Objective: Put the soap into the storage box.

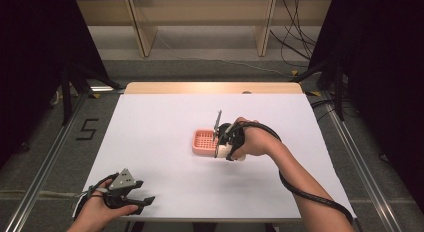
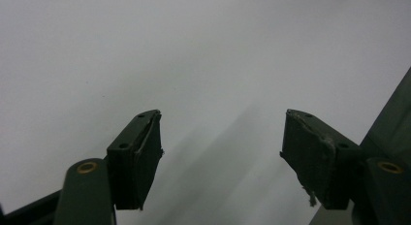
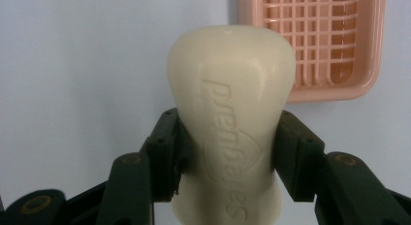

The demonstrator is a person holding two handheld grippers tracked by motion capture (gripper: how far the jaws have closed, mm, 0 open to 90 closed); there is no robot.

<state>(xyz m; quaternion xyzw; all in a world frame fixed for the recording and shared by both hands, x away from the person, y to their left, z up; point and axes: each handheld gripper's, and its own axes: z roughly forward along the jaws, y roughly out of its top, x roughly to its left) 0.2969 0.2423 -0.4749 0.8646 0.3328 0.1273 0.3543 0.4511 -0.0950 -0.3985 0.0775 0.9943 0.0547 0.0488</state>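
Soap bar (image 3: 231,133), cream, embossed lettering on its face, sits clamped in the right claw (image 3: 231,152); both black jaws press its narrow waist from either side, upper end of the bar jutting well past the tips.

Left to right across the high view:

Left claw (image 1: 131,199) low at the near-left corner of the white surface (image 1: 165,117), hand wrapped round its body, grey three-cornered plate on top. Jaws stand wide apart, nothing between them. In the left gripper view the left claw (image 2: 220,147) looks along bare surface, its own shadow falling ahead of the tips.

Pink soap dish (image 1: 204,141) mid-surface, well apart from the left claw, just beside the right claw on its left. Gridded floor, raised rim.

Right claw (image 1: 218,151) right of the dish, hand gripping it, cable trailing back along the forearm. Soap bar (image 1: 222,151) shows pale at the claw's near side.

In the right gripper view the pink soap dish (image 3: 310,91) lies beyond the bar's far end and off to one side, its grid bare; the bar overlaps the dish's near corner in that view. Whether bar and dish touch cannot be told.
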